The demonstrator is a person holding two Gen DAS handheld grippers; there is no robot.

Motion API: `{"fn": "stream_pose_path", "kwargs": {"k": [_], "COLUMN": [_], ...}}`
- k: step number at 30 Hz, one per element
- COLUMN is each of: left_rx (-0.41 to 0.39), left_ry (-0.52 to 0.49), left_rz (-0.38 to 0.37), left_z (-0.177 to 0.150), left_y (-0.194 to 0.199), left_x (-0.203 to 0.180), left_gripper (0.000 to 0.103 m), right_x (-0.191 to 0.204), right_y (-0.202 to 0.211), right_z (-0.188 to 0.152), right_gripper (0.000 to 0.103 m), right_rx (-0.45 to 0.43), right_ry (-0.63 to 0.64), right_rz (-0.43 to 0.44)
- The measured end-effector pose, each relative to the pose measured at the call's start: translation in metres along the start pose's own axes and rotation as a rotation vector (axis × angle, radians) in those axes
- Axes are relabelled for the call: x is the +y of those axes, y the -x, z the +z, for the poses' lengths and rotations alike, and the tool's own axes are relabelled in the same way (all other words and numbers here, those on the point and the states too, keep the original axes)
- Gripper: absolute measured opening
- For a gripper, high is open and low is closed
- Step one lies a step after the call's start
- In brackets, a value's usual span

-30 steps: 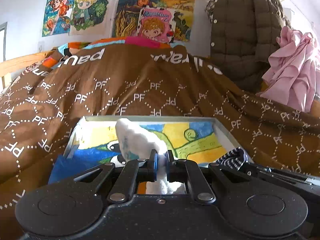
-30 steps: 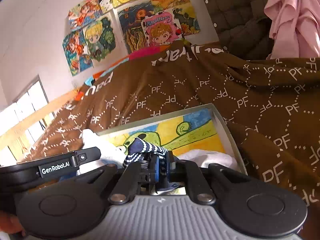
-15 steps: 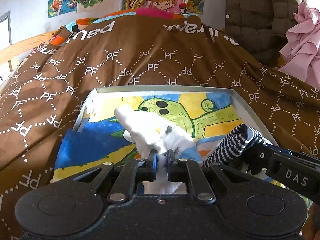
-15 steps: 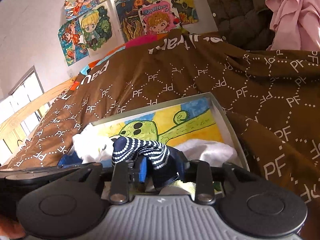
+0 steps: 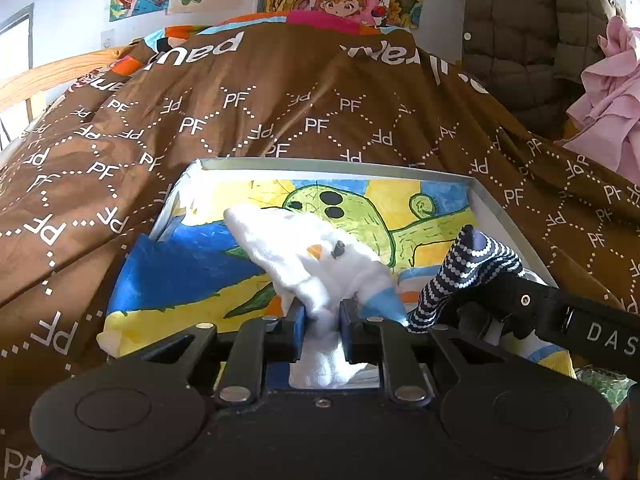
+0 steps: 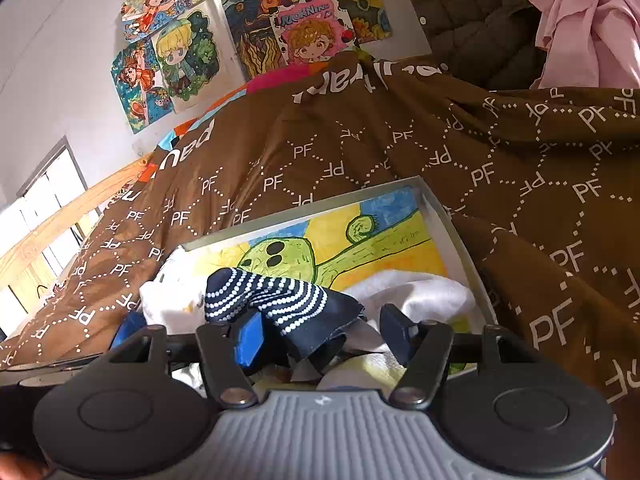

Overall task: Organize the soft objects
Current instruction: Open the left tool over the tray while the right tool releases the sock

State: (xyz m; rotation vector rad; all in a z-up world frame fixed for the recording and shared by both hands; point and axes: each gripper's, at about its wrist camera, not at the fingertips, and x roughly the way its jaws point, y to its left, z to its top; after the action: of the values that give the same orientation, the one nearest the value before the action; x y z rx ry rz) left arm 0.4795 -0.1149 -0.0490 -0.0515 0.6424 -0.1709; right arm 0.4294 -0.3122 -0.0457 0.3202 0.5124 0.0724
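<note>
A shallow grey tray (image 5: 340, 166) lined with a bright painted sheet lies on the bed. My left gripper (image 5: 322, 316) is shut on a white sock (image 5: 304, 248), which sticks forward over the tray's left half. My right gripper (image 6: 322, 332) is open, jaws spread wide. A navy sock with white dotted stripes (image 6: 280, 296) lies loose between its fingers, resting near the left one. The left wrist view shows the navy sock (image 5: 468, 264) just right of the white sock. In the right wrist view the tray (image 6: 440, 216) also holds the white sock (image 6: 168, 304) and a white cloth (image 6: 420, 288).
A brown quilt (image 5: 240, 120) printed with "PF" covers the bed around the tray. A dark puffer jacket (image 5: 520, 40) and a pink garment (image 5: 608, 120) hang at the right. Posters (image 6: 180, 52) cover the wall, and a wooden rail (image 5: 48, 80) runs along the left.
My right gripper has opened and let go of the navy sock, which now lies between its jaws. Both grippers have tilted down and come closer over the tray; the left still holds the white sock.
</note>
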Motion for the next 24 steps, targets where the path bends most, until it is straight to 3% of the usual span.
{"fn": "stream_pose_path", "kwargs": {"k": [10,16,24], "left_rx": [-0.025,-0.064,-0.123], "left_ry": [0.105,0.12,0.058], "left_rz": [0.039,0.054,0.106], "left_z": [-0.004,-0.002,-0.006], "left_y": [0.009,0.025,0.061], "left_x": [0.012,0.013,0.009], "left_gripper": [0.06,0.075,0.085], "right_x": [-0.008,-0.009,-0.003], "right_y": [0.003,0.008,0.031], "right_z": [0.003,0.005,0.013], "right_gripper": [0.084,0.093,0.1], "right_rx": [-0.007,-0.015,-0.046], "right_ry": [-0.043,-0.041,-0.026], "right_rz": [0.016,-0.016,-0.03]}}
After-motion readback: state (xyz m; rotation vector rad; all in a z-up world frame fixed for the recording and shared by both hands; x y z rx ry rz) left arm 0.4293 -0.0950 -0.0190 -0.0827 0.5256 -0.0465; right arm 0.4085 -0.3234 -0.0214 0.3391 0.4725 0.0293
